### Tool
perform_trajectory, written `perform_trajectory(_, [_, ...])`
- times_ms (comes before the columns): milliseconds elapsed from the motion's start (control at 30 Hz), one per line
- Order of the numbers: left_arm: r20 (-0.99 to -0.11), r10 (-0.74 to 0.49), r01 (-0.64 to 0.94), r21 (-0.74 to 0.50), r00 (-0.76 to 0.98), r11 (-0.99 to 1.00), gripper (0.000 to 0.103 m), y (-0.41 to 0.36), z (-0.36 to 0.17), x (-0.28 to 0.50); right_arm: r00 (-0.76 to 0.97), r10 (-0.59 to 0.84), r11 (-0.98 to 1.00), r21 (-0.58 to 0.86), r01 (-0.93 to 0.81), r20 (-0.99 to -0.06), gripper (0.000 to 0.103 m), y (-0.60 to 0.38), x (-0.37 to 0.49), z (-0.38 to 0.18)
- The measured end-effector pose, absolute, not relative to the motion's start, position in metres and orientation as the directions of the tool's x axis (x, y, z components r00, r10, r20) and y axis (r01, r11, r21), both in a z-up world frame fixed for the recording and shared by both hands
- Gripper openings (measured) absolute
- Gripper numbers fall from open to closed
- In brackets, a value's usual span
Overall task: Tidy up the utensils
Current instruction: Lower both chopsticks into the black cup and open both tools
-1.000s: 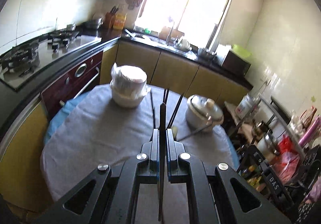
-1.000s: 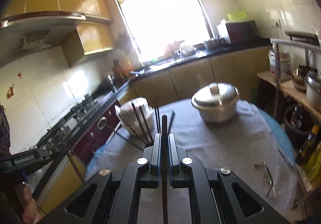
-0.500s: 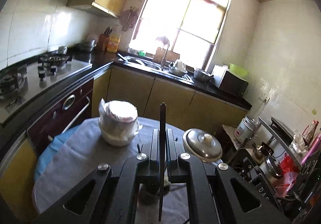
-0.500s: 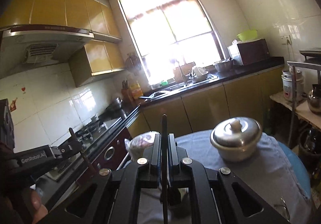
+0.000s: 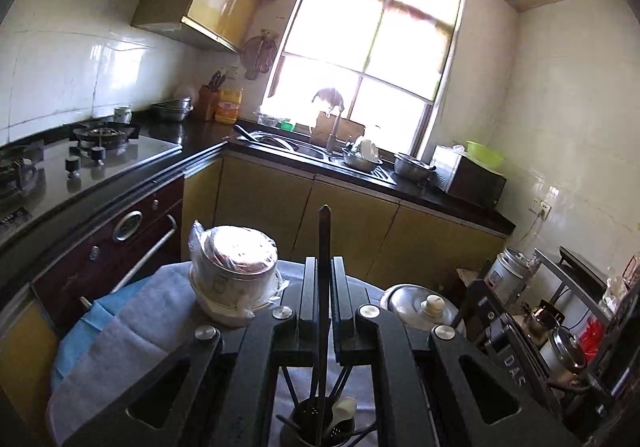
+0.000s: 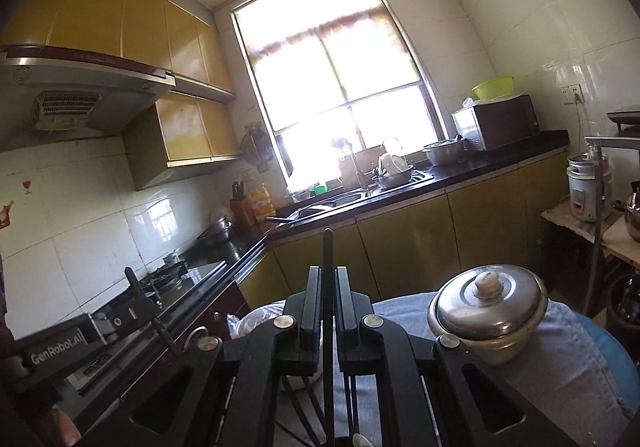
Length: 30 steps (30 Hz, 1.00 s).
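Left wrist: L gripper (image 5: 323,271) pinching chopstick (image 5: 322,247) | R gripper (image 6: 329,279) same w/ its chopstick (image 6: 328,259)

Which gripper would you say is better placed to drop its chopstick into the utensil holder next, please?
Probably the left. The left gripper holds its chopstick upright, its lower end reaching the black utensil holder. The right gripper also clamps a chopstick, but its view shows hardly any of the holder.
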<state>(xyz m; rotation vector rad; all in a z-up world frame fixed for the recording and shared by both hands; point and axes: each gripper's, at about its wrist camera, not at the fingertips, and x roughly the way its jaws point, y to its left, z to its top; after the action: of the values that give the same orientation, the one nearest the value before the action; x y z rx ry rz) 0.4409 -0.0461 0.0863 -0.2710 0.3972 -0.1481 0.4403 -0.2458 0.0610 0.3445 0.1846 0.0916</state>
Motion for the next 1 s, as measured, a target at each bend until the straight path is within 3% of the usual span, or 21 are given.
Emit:
perform_trajectory(500, [-0.396,-0.182,0.073,-0.274,0.9,0.959,0.005,-0.048,0.039,0.456,0.977,0.068,0.942,0.336,0.005,-0.204,0.006,-0.241,0.463,0.011])
perform_trajectory(800, [-0.438,-0.182,0.08,-0.242,0.88,0.967,0.006,-0.054,0.018,0.454,0.96,0.125,0.94,0.34,-0.034,-0.251,0.006,-0.241,0.454,-0.014])
perform_trajectory(1000, [-0.482,-0.209,0.071,-0.289,0.851,0.955,0.006,-0.045,0.004,0.458,0.948,0.138,0.941,0.337,-0.035,-0.287,0.007,-0.248,0.451,-0.027])
